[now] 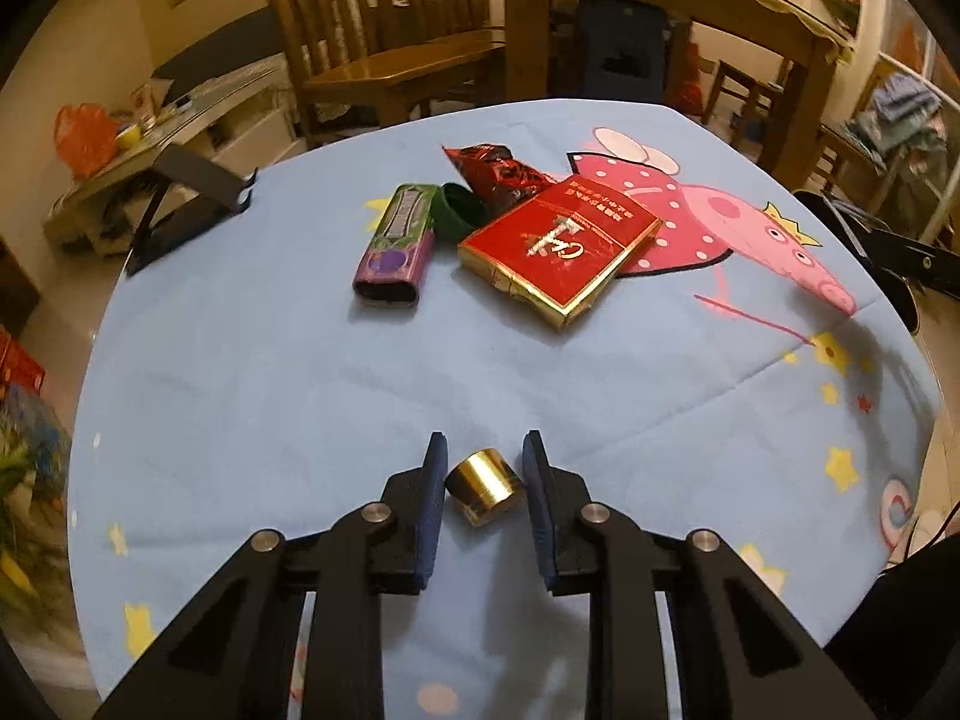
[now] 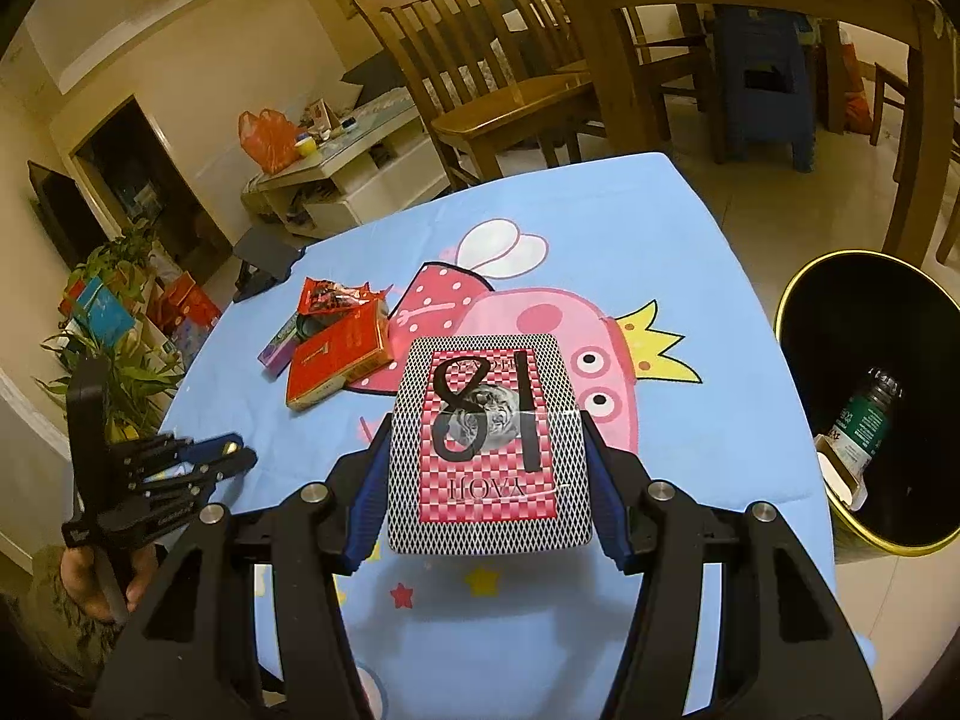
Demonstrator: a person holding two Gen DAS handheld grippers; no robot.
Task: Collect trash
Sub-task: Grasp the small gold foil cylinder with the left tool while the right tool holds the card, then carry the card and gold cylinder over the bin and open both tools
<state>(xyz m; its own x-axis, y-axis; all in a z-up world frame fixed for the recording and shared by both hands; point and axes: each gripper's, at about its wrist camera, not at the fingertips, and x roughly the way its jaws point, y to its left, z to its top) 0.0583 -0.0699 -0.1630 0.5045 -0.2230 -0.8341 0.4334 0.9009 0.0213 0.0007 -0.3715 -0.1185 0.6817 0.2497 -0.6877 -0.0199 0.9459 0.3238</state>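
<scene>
Trash lies scattered on the blue cartoon tablecloth (image 1: 300,396): a red cigarette pack (image 1: 561,252), a purple gum box (image 1: 396,246) just beside it, a dark green cap (image 1: 459,210) and a crumpled red wrapper (image 1: 495,171) behind them. Left gripper (image 1: 485,468) straddles a gold cap (image 1: 485,486), fingers seemingly not quite touching it. Right gripper (image 2: 486,444) pinches a card box (image 2: 489,444) marked "18" above the table. Beside the table stands a black bin (image 2: 798,294) holding a green bottle (image 2: 864,414).
</scene>
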